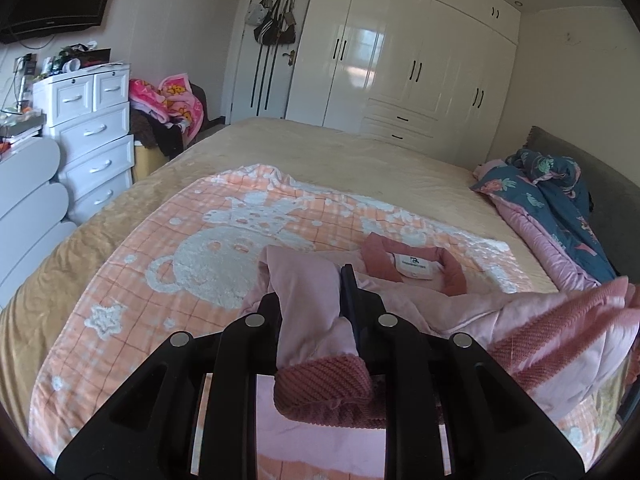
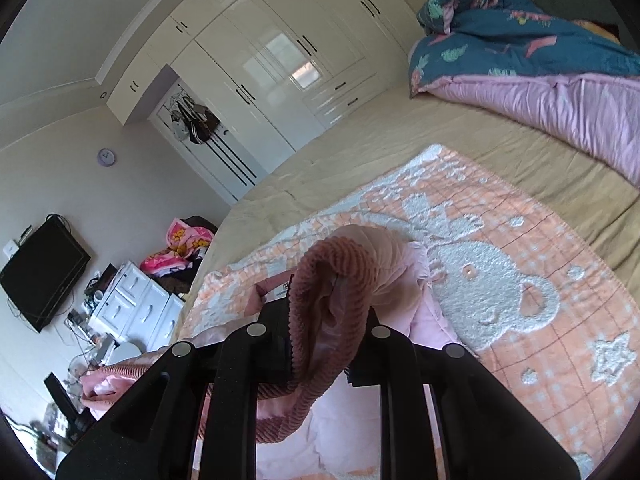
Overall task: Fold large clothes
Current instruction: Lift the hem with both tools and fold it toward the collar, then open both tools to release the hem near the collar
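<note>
Pink jacket (image 1: 420,300) sleeve cuffs clamped in my left tool (image 1: 312,320) and right tool (image 2: 328,312); mid-fold, next lay sleeves across body.

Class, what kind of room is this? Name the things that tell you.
A bedroom in a home: a wide bed, a built-in wardrobe along the far wall, and a white chest of drawers beside the bed.

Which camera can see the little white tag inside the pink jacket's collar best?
The left wrist view. There the white tag lies open and facing the camera inside the dark pink collar of the pink jacket. In the right wrist view only a corner of the tag peeks out behind the ribbed cuff the right gripper holds.
</note>
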The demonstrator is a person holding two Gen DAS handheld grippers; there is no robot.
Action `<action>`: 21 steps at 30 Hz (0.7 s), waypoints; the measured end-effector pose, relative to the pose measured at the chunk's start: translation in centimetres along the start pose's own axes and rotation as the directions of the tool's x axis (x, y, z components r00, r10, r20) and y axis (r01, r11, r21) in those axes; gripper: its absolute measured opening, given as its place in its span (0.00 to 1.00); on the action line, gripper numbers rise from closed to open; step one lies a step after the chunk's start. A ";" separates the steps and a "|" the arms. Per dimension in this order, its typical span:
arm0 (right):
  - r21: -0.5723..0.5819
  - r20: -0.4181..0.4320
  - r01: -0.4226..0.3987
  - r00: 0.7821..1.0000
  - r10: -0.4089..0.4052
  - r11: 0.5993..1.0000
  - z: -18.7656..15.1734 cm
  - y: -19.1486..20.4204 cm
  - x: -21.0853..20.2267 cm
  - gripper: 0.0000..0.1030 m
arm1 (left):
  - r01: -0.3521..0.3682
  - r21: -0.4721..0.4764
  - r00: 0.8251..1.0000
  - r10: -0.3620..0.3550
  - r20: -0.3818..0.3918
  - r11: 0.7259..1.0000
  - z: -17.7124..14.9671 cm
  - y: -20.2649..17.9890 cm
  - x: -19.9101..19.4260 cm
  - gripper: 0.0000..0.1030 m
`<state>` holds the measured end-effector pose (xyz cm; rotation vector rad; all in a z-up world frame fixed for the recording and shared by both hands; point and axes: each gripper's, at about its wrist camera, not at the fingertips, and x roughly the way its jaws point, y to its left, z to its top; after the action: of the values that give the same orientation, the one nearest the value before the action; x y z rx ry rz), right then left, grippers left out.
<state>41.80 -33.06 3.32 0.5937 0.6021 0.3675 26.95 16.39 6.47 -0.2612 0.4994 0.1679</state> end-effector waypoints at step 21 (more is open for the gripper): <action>-0.267 0.051 0.173 0.985 -0.165 0.948 -4.0 -1.4 2.5 0.95 | -0.011 -0.019 0.999 0.011 -0.034 1.000 0.2 0.2 5.2 0.20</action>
<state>41.48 -31.33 -1.27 0.2810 0.5600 0.2732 31.46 17.11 4.05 -0.2802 0.5327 0.1793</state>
